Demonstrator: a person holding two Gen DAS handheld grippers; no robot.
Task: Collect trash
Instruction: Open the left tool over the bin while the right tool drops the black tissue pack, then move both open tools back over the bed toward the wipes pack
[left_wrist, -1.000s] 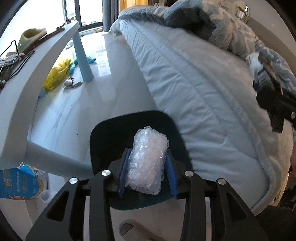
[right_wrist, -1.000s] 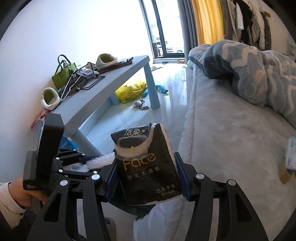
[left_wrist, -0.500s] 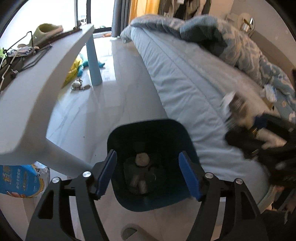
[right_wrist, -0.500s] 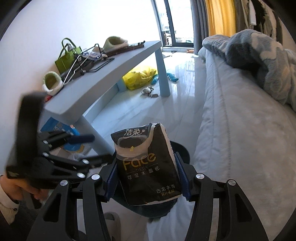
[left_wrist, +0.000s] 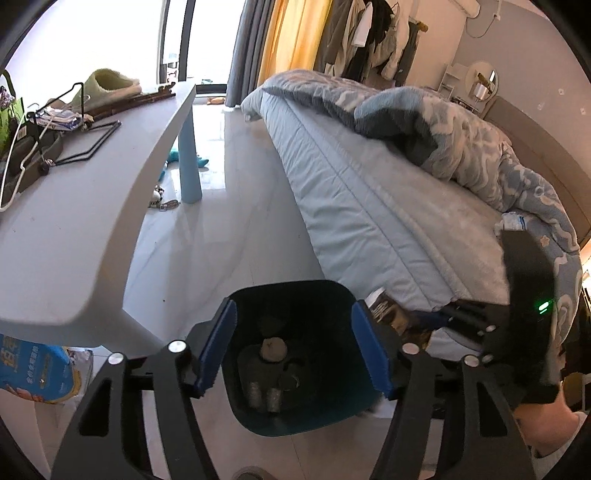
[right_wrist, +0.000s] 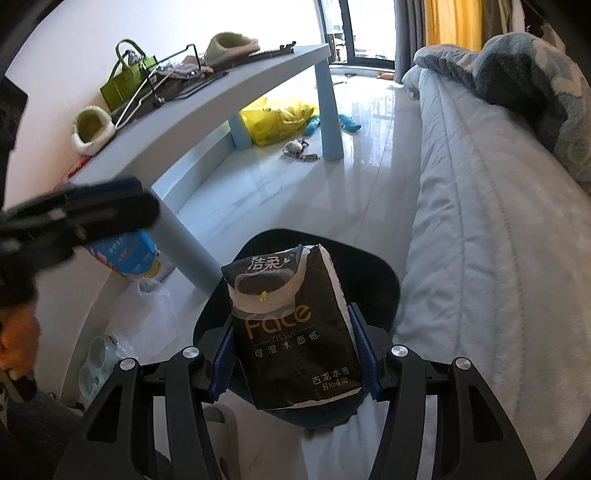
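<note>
Left gripper: blue-padded jaws spread wide, nothing between them. It hangs directly over the dark teal plastic waste bin, which stands on the pale glossy tile floor. Inside the bin: several small pieces of rubbish at the bottom, shapes hard to make out in the shade.

Right gripper: clamped on a black soft pack of facial tissues with gold "Face" lettering, one pad on each long side, pack upright. The pack sits above the near rim of the same bin. In the left wrist view the right gripper appears just right of the bin, low against the bed edge.

Surroundings: light blue quilted mattress to the right of the bin, with a blue-grey patterned fleece blanket heaped on it. Pale blue low table to the left, carrying a green felt handbag and green fluffy slippers. Yellow plastic bag on the floor under the table.
</note>
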